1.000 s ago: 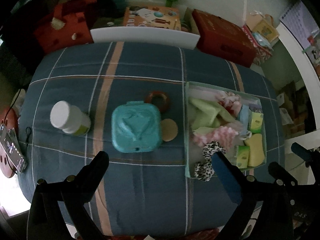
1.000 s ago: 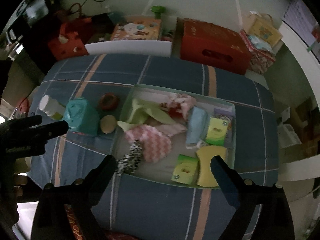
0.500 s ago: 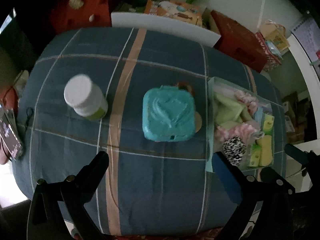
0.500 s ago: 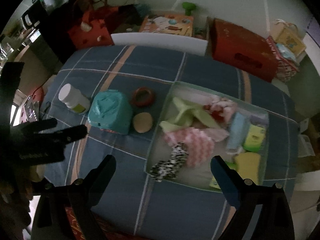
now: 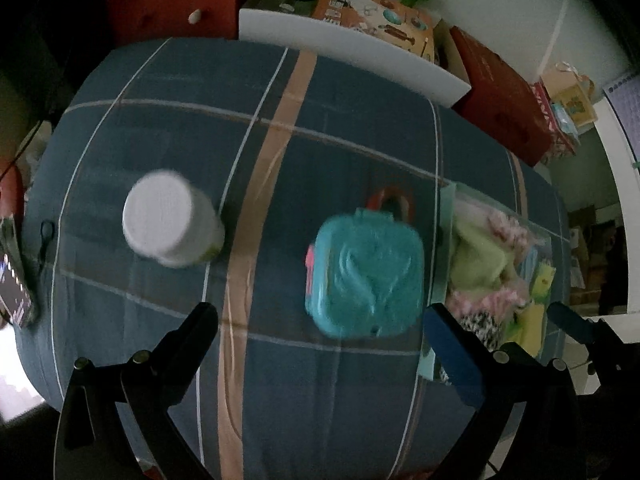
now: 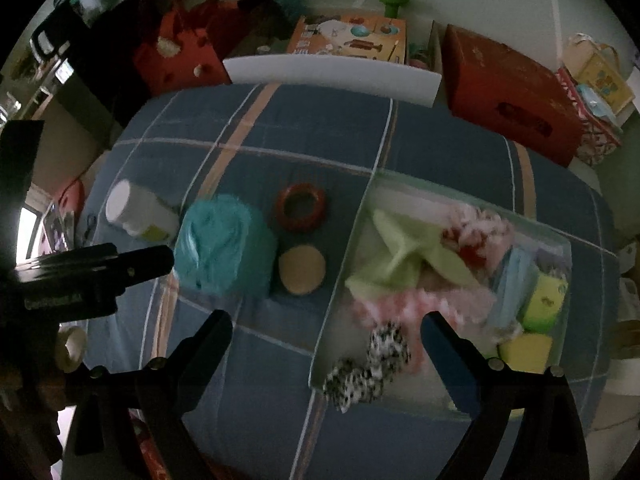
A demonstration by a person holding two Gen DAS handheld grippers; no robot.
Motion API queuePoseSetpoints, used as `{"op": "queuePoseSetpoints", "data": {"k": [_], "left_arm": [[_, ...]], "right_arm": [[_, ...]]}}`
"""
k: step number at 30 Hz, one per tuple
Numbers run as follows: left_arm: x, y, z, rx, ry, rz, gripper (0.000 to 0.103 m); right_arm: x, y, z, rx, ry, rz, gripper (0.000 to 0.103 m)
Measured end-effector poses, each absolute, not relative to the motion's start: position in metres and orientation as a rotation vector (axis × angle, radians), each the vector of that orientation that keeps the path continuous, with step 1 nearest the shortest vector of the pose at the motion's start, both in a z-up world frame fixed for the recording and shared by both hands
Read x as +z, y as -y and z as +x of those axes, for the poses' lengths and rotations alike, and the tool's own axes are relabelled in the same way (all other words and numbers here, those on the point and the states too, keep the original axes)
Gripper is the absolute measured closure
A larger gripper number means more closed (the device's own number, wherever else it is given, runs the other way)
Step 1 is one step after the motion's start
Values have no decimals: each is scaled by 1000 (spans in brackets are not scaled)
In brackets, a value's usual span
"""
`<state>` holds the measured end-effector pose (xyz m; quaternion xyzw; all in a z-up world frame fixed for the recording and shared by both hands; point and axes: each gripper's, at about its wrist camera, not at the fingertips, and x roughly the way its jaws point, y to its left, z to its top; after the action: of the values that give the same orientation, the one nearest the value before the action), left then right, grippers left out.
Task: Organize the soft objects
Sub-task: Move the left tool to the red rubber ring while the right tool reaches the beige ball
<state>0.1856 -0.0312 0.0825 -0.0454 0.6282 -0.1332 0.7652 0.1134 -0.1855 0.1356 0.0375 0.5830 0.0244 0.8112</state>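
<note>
Leopard-print scrunchie — long axis diagonal, draped over the tray's near-left rim

The surface wears a dark blue cloth checked with white lines and tan stripes. On it are a teal box, a white-capped bottle, a red ring and a tan disc. The pale tray holds a light green cloth, a pink knit, a black-and-white spotted scrunchie and a yellow sponge
</note>
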Motion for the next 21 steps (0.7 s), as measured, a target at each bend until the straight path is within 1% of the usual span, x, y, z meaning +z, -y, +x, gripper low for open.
{"op": "queuePoseSetpoints", "data": {"k": [4, 6, 13, 15, 19, 21], "left_arm": [[79, 35, 210, -279, -1380, -94, 1], [76, 38, 222, -267, -1394, -78, 1], [67, 51, 254, -262, -1422, -46, 1], [62, 58, 262, -271, -1438, -17, 1], [55, 70, 276, -276, -1463, 22, 1], [49, 75, 283, -276, -1476, 28, 1]], "right_arm": [[128, 183, 128, 74, -1256, 64, 7], [121, 184, 136, 88, -1270, 63, 13], [106, 188, 168, 110, -1279, 103, 26], [103, 189, 173, 123, -1283, 109, 31], [91, 187, 183, 137, -1313, 78, 34], [84, 187, 189, 137, -1325, 85, 38]]}}
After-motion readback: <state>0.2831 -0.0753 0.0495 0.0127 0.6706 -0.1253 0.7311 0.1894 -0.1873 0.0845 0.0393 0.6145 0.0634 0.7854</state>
